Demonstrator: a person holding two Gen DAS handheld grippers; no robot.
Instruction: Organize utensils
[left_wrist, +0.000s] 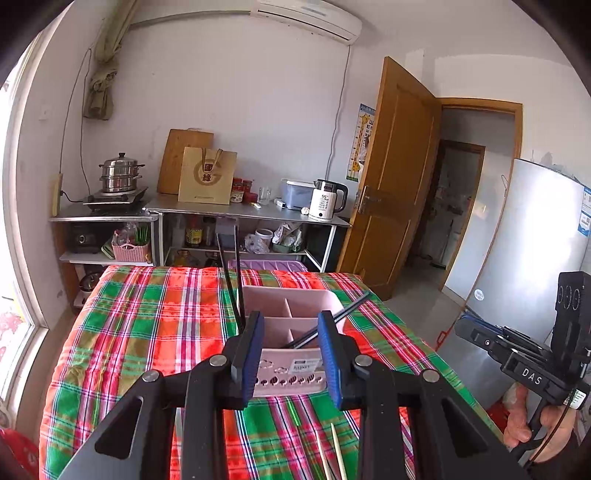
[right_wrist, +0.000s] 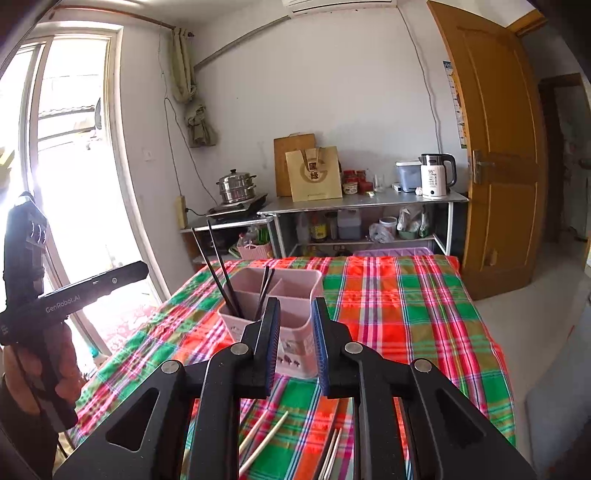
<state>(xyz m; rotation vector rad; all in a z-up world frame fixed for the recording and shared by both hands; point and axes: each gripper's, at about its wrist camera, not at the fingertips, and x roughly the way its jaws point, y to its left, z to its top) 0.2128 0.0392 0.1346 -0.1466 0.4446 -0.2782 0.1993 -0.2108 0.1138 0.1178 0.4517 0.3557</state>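
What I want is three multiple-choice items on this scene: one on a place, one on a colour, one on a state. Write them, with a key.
1. Where do the light wooden chopsticks lie?
A. Inside the holder
B. On the plaid cloth, on the near side of the holder
C. On the steel counter

2. What colour is the utensil holder?
A. Pink
B. Blue
C. White

3. How do the jaws of the right gripper stand?
A. Shut on a chopstick
B. Open, with nothing between them
C. Shut on the holder's rim

Key: 1 B, they lie flat on the cloth below the gripper. 2 A, its walls and dividers are pale pink. 3 B, a clear gap shows between the blue pads, and they grip nothing.
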